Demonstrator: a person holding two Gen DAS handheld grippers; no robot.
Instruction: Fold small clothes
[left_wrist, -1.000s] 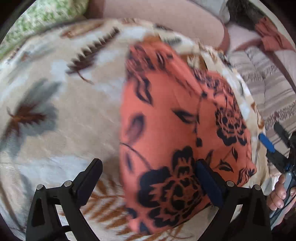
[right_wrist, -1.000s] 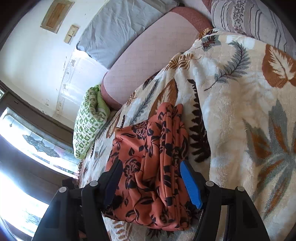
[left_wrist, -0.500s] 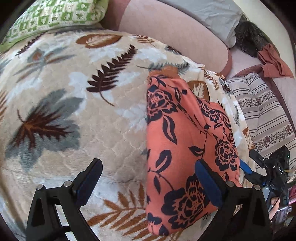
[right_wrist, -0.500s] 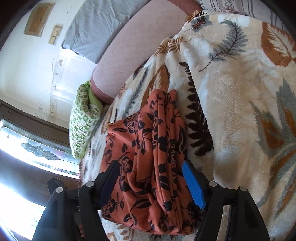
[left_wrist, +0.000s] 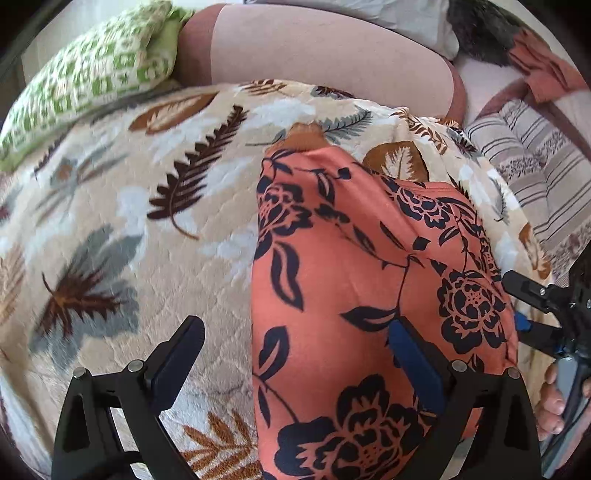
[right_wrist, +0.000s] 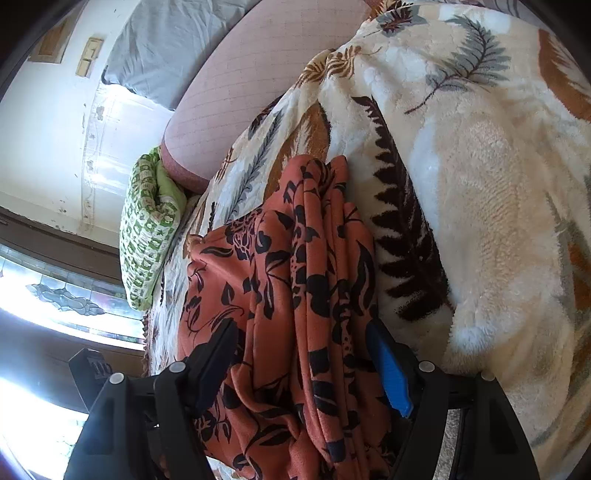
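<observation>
An orange garment with black flowers (left_wrist: 354, 295) lies folded into a narrow stack on a leaf-patterned blanket (left_wrist: 110, 229). My left gripper (left_wrist: 295, 362) is open above the garment's left edge, its right finger over the cloth and its left finger over bare blanket. In the right wrist view the garment (right_wrist: 295, 295) shows its layered folds. My right gripper (right_wrist: 303, 362) is open, with its fingers on either side of the near end of the stack. The right gripper also shows at the right edge of the left wrist view (left_wrist: 546, 317).
A green patterned pillow (left_wrist: 85, 74) lies at the far left. A pink sofa back (left_wrist: 332, 48) runs behind the blanket. A striped cushion (left_wrist: 535, 166) and a rust cloth (left_wrist: 546, 62) sit at the far right. A window (right_wrist: 55, 295) is at the left.
My left gripper has pulled back and upward from the garment, so more blanket and the pillow show. The right gripper has stayed open astride the stack's end, moving in slightly.
</observation>
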